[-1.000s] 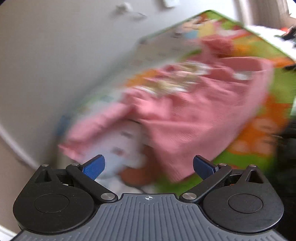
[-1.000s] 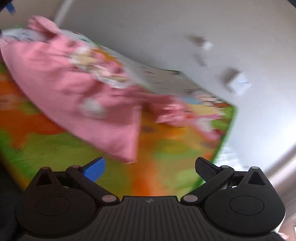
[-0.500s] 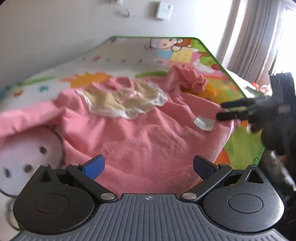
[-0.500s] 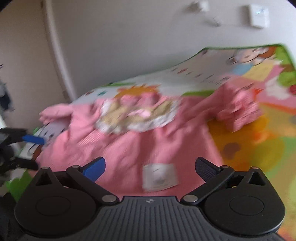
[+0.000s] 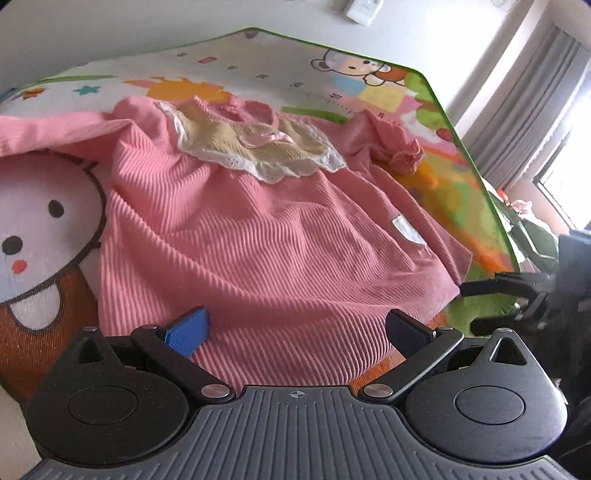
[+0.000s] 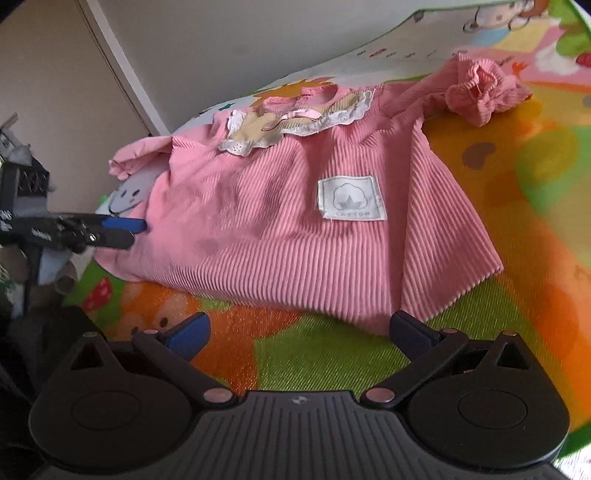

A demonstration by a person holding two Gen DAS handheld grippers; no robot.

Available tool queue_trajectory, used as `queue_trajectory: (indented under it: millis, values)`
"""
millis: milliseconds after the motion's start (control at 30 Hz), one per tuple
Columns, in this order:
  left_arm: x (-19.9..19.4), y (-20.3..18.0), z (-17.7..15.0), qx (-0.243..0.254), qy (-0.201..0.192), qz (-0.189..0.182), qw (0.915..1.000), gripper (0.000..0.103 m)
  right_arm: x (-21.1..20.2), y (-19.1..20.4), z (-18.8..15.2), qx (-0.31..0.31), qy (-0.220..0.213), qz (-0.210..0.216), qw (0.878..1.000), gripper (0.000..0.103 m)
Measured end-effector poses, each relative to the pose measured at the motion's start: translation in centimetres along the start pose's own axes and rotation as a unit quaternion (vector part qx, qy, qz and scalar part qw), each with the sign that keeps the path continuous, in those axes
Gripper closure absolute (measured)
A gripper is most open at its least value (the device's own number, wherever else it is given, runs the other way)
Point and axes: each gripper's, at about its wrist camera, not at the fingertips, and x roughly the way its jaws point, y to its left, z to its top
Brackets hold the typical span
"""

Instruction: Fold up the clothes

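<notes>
Lying rumpled on the mat (image 6: 325,354), a pink ribbed dress (image 6: 280,229) with lace collar (image 5: 295,162); both grippers (image 5: 295,328) (image 6: 297,328) gape empty.

a plain off-white wall (image 5: 110,29) rises behind a colourful cartoon-printed foam play mat (image 5: 369,77). a small white wall fitting (image 5: 364,9) sits high up. grey pleated curtains (image 5: 524,96) hang beside a bright daylit window (image 5: 569,184). a pale vertical trim strip (image 6: 122,74) runs down the wall.

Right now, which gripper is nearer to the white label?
Right. The right gripper faces the white label near that hem; the left gripper is at the hem's far end.
</notes>
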Motion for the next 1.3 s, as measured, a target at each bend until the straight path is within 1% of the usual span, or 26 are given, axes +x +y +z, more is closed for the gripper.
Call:
queue_trajectory:
  millis: [67,133,167,233,267,300,333,367,400,433,467,533,567,600,633,733,767,833,867,933,1033,1067,1133,1200,1267,1300]
  values:
    - [-0.1,0.1,-0.2,-0.007,0.001,-0.001,1.0,0.0,0.2,1.4,0.2,-0.038,0.022,-0.021,0.999,0.0]
    - [-0.3,-0.2,-0.2,-0.004,0.015,-0.002,0.9999,0.0,0.2,2.9,0.7,-0.079,0.053,-0.033,0.995,0.0]
    - [-0.5,-0.3,-0.2,-0.002,0.024,-0.005,0.9997,0.0,-0.5,3.4,1.2,-0.095,0.044,-0.024,0.994,0.0]
    - [-0.9,-0.5,-0.4,0.0,0.037,-0.007,0.9993,0.0,-1.7,4.2,2.6,-0.117,-0.005,-0.033,0.993,0.0]
    - [-1.3,-0.6,-0.3,0.002,0.035,-0.002,0.9994,0.0,-2.2,4.6,3.3,-0.127,-0.03,-0.037,0.991,0.0]
    - [-1.7,-0.8,-0.1,0.006,0.024,0.006,0.9997,0.0,-2.3,4.6,4.2,-0.127,-0.057,-0.058,0.989,0.0]
    - [-2.1,-0.9,0.1,0.01,0.014,0.014,0.9998,0.0,-1.8,4.4,5.1,-0.117,-0.075,-0.076,0.987,0.0]
    - [-2.3,-1.2,0.3,0.023,0.0,0.034,0.9992,0.0,-1.3,4.3,6.0,-0.107,-0.092,-0.095,0.985,0.0]
    - [-2.2,-1.8,0.7,0.051,-0.018,0.075,0.9957,0.0,-0.1,3.9,6.7,-0.096,-0.089,-0.109,0.985,0.0]
    - [-2.1,-2.4,1.0,0.08,-0.036,0.116,0.9893,0.0,1.2,3.5,7.3,-0.086,-0.087,-0.123,0.985,0.0]
    - [-1.8,-2.7,1.2,0.104,-0.044,0.151,0.9821,0.0,2.4,3.1,8.0,-0.075,-0.084,-0.136,0.984,0.0]
    - [-0.7,-2.5,1.0,0.133,-0.022,0.196,0.9714,0.0,4.8,2.9,8.0,-0.086,-0.048,-0.176,0.979,0.0]
    - [-0.2,-2.4,0.9,0.147,-0.011,0.218,0.9648,0.0,6.0,2.8,7.9,-0.092,-0.03,-0.196,0.976,0.0]
    - [0.3,-2.4,0.8,0.161,0.0,0.24,0.9573,0.0,6.4,2.7,7.4,-0.112,-0.02,-0.214,0.97,0.0]
    - [0.6,-2.2,0.6,0.174,0.007,0.258,0.9503,0.0,5.8,2.1,7.1,-0.113,-0.022,-0.233,0.966,0.0]
    - [-0.4,-1.3,-0.5,0.199,0.01,0.297,0.9339,0.0,3.9,0.1,6.0,-0.115,-0.029,-0.289,0.95,0.0]
    - [-0.8,-0.9,-0.8,0.205,0.01,0.312,0.9276,0.0,3.2,-1.0,5.7,-0.106,-0.031,-0.326,0.939,0.0]
    - [-1.8,0.0,-1.1,0.207,0.005,0.349,0.914,0.0,2.2,-2.4,5.2,-0.095,-0.037,-0.367,0.924,0.0]
    - [-2.4,0.2,-1.0,0.201,0.0,0.352,0.9142,0.0,1.4,-2.6,5.0,-0.088,-0.045,-0.362,0.927,0.0]
    - [-3.9,0.3,-0.7,0.179,-0.014,0.326,0.9282,0.0,-0.2,-2.9,4.7,-0.075,-0.063,-0.352,0.931,0.0]
    - [-4.7,-0.6,-0.2,0.163,-0.027,0.273,0.9477,0.0,-1.4,-1.0,4.0,-0.088,-0.088,-0.305,0.944,0.0]
    - [-4.5,-1.1,-0.1,0.165,-0.027,0.26,0.9512,0.0,-1.4,-0.1,4.0,-0.094,-0.092,-0.285,0.949,0.0]
    - [-3.3,-2.0,-0.4,0.188,-0.014,0.257,0.9479,0.0,-0.7,1.7,3.9,-0.114,-0.094,-0.255,0.956,0.0]
    - [-2.1,-2.4,-0.8,0.206,0.003,0.266,0.9418,0.0,0.9,2.9,3.6,-0.137,-0.086,-0.243,0.956,0.0]
    - [-1.5,-2.4,-1.4,0.211,0.017,0.271,0.9389,0.0,2.4,3.5,3.1,-0.153,-0.055,-0.234,0.959,0.0]
    - [-1.7,-2.3,-1.8,0.208,0.019,0.273,0.9389,0.0,3.1,3.6,2.7,-0.161,-0.035,-0.226,0.96,0.0]
